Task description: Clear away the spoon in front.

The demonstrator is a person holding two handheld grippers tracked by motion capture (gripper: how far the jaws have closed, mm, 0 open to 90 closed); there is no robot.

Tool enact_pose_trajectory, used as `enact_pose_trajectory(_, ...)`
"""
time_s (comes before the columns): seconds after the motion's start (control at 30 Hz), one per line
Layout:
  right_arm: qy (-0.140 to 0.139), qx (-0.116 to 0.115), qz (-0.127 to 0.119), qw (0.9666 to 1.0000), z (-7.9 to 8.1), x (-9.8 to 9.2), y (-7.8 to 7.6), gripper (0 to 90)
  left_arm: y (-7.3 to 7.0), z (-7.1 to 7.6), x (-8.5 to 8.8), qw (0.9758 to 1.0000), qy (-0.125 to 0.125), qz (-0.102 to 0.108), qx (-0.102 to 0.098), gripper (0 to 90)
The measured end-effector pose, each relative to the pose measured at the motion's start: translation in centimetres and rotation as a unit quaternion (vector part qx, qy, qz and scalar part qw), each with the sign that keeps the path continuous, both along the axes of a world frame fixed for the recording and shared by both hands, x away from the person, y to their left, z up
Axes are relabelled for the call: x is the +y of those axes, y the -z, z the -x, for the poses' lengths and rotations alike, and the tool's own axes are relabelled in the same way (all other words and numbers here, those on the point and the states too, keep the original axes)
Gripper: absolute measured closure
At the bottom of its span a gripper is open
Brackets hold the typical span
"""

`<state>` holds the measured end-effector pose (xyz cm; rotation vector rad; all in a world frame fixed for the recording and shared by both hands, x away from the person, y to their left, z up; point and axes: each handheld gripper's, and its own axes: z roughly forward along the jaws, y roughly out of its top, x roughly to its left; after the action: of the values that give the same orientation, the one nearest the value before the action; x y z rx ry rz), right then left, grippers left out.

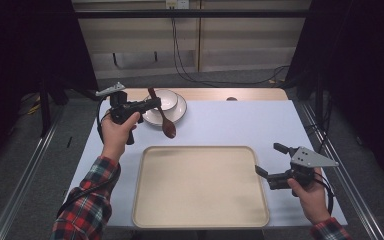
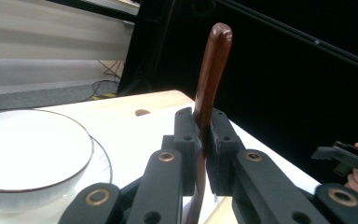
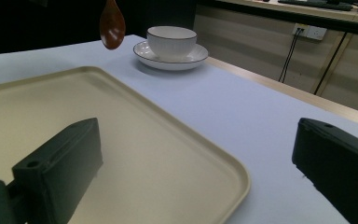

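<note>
Fingers [image 2: 223, 140] of the left gripper [image 1: 152, 104] are clamped on a wooden spoon [image 1: 164, 116], held mid-handle above the table beside the bowl [image 1: 164, 99]. Right gripper [image 1: 270, 161] is held wide, empty, by the tray [image 1: 200, 220]. Spoon is judged light, stiff, smooth; mid-handle grip is advised.

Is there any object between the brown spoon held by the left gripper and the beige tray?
Nothing visible. The spoon hangs in the left gripper, above the table between the bowl and the tray, whose surface is bare.
</note>
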<state>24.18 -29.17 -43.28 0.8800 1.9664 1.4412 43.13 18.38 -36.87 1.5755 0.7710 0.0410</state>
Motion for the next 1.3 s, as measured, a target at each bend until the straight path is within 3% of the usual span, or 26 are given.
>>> enact_pose_trajectory(0.63, 0.005, 0.001, -0.001, 1.0000, 0.1, 0.2, 0.0, 1.2, 0.8, 2.3, -1.1, 0.9986, 0.051, 0.009, 0.011, 84.1)
enact_pose_trajectory(1.3, -0.001, 0.003, -0.002, 1.0000, 0.0, 0.2, 0.0, 1.2, 1.8, 4.2, -1.3, 0.9963, 0.081, 0.011, 0.024, 84.1)
